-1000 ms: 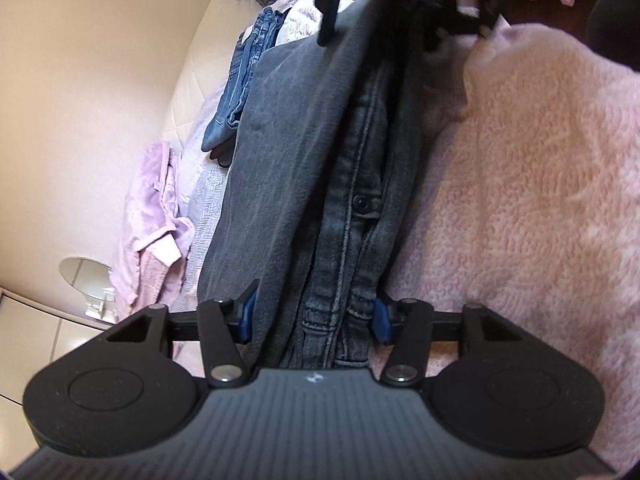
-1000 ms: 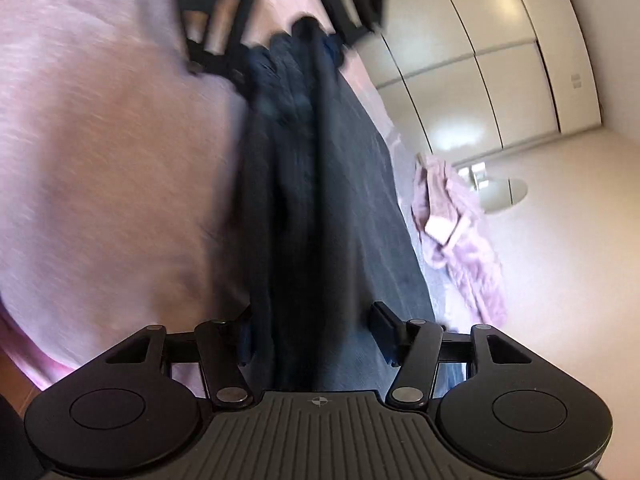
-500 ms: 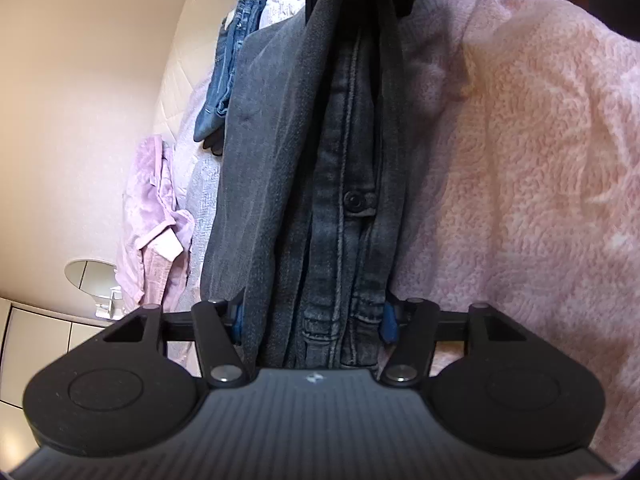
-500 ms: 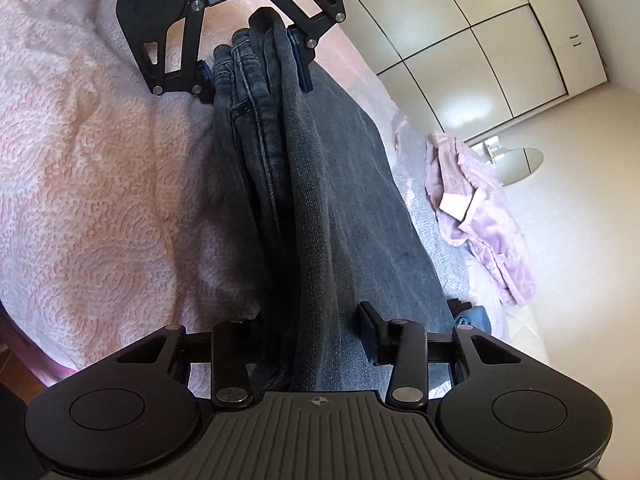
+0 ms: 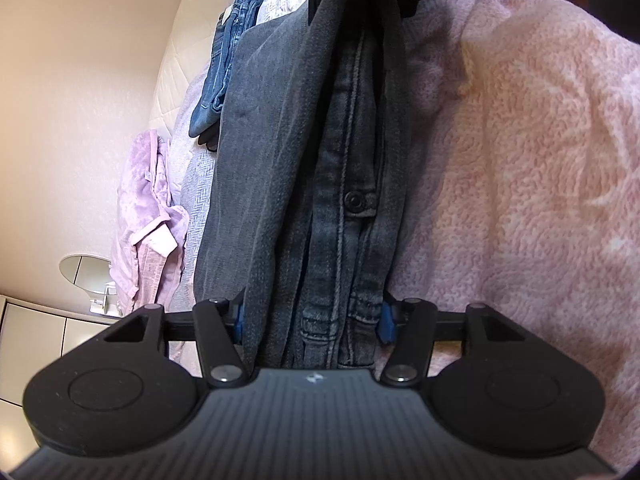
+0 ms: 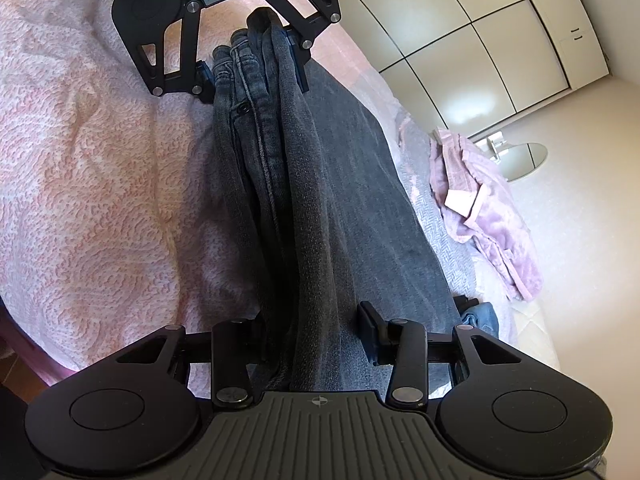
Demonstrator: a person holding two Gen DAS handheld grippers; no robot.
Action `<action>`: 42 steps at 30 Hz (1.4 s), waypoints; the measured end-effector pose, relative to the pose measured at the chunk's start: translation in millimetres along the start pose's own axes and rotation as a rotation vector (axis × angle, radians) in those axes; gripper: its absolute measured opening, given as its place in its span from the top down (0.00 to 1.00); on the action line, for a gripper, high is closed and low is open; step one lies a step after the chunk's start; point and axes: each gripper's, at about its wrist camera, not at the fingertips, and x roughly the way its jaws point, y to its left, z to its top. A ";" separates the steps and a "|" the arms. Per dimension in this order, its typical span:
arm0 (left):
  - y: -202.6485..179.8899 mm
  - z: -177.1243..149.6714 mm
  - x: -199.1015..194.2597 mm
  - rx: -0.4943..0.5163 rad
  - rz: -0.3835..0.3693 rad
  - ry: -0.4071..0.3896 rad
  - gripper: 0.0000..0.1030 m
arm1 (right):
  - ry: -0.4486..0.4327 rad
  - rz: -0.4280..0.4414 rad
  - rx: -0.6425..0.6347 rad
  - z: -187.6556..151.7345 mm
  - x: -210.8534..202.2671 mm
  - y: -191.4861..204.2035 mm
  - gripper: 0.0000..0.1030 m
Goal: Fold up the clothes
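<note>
Two hand-held grippers face each other along a pair of dark grey jeans (image 5: pixel 320 208) stretched between them above a bed. The left hand-held gripper (image 5: pixel 312 320) is clamped on the bunched waistband end, its blue pads pressing the thick roll of denim from both sides at a middling spread. The right hand-held gripper (image 6: pixel 316 336) has just been closing around the other end of the jeans; its left finger is against the folds, while its right finger (image 6: pixel 370 336) appears to stand clear of the flat cloth, so whether it truly grips cannot be told. The jeans run in a folded ridge with a button (image 5: pixel 354 200) showing, one leg spread flat on the side toward the bed's far edge. Under them lies a pink blanket (image 5: pixel 520 160). Farther off, blue jeans (image 5: pixel 224 76) and a lilac garment (image 6: pixel 488 212) lie along that edge, with a round mirror (image 6: pixel 520 160) and cupboards (image 6: pixel 480 40) beyond.
</note>
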 end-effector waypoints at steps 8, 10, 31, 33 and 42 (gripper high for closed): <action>6.9 -4.5 4.5 -0.003 0.006 -0.002 0.47 | 0.023 -0.011 -0.055 0.8 8.6 8.7 0.53; 4.8 -3.9 5.0 0.005 0.013 -0.002 0.47 | 0.022 -0.010 -0.064 0.3 13.3 7.4 0.53; 192.7 38.8 -30.4 -0.071 -0.283 -0.033 0.71 | 0.003 0.317 0.053 45.1 -49.4 -176.0 0.74; 225.3 48.6 -32.7 -0.077 -0.308 -0.055 0.71 | 0.025 0.338 0.066 54.5 -65.0 -210.0 0.75; 326.4 129.1 7.0 -0.015 -0.239 -0.193 0.71 | 0.121 0.273 0.093 36.9 -83.0 -344.9 0.77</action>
